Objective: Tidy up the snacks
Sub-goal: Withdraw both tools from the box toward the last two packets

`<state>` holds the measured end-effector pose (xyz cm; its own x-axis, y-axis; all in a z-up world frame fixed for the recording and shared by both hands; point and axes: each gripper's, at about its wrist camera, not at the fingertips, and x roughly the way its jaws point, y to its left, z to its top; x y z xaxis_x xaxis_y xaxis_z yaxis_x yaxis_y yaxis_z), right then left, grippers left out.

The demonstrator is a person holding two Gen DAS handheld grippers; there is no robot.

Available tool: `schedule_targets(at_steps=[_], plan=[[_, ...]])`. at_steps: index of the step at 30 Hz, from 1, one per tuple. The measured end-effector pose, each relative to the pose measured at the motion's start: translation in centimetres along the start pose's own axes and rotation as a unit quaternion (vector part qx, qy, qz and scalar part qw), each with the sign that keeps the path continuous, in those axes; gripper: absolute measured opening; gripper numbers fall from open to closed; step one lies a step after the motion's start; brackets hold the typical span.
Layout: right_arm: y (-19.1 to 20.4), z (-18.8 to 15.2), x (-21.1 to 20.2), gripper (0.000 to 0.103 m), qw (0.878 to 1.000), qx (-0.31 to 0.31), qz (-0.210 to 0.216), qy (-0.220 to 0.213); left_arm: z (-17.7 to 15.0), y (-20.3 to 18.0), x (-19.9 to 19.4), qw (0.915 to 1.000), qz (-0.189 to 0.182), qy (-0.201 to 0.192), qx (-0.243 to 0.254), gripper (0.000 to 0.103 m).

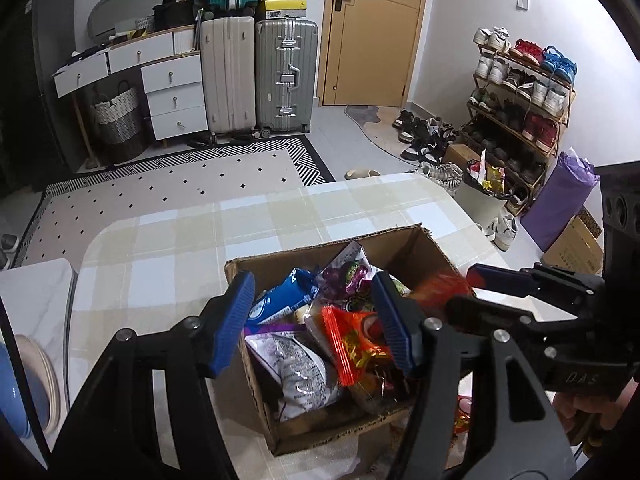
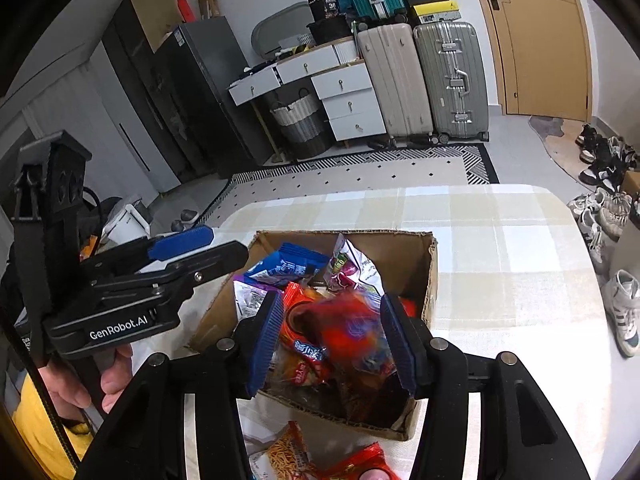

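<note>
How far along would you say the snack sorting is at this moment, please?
Mostly done: the cardboard box already holds many packets, such as the blue packet. In hand: a blurred red packet sits between the open right gripper jaws above the box. The left gripper is open. Left: two packets on the table.
</note>
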<state>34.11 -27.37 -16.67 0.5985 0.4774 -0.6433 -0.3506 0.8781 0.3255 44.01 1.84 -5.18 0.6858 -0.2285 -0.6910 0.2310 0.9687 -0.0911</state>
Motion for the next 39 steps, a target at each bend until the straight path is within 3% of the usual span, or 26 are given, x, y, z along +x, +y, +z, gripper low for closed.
schedule_targets(at_steps=[4,8,13,15,17,21,23,27,39], plan=[[0.6,-0.1,-1.9,0.052,1.000,-0.006,0.003,-0.020,-0.7,-0.2,-1.6,1.0000,0.001,-0.003,-0.001,0.061],[1.4,-0.3,-4.5,0.052,0.999,-0.008,0.012,-0.046,-1.8,-0.7,-4.4,0.9997,0.011,-0.019,-0.004,0.075],[3.1,-1.6,-8.9,0.052,0.996,-0.027,0.016,-0.079,-3.0,-1.8,-8.7,0.9989,0.008,-0.047,-0.006,0.078],[4.0,-2.3,-10.7,0.056,0.995,-0.035,0.018,-0.096,-3.7,-2.4,-10.5,0.9983,0.007,-0.058,-0.006,0.080],[4.6,-3.3,-12.6,0.066,0.993,-0.044,0.017,-0.112,-4.4,-3.2,-12.5,0.9977,0.008,-0.068,-0.005,0.080],[6.3,-5.7,-16.2,0.074,0.987,-0.064,0.014,-0.148,-6.2,-4.8,-16.4,0.9959,0.008,-0.090,-0.001,0.084],[7.0,-7.2,-18.0,0.085,0.984,-0.074,0.009,-0.164,-7.5,-5.4,-18.4,0.9946,0.007,-0.103,-0.004,0.088],[7.6,-9.9,-20.7,0.088,0.978,-0.085,0.007,-0.190,-10.2,-6.4,-21.6,0.9924,0.007,-0.123,-0.011,0.103],[7.3,-17.5,-24.6,0.099,0.968,-0.072,0.013,-0.238,-17.4,-8.5,-28.9,0.9861,0.044,-0.159,-0.023,0.103]])
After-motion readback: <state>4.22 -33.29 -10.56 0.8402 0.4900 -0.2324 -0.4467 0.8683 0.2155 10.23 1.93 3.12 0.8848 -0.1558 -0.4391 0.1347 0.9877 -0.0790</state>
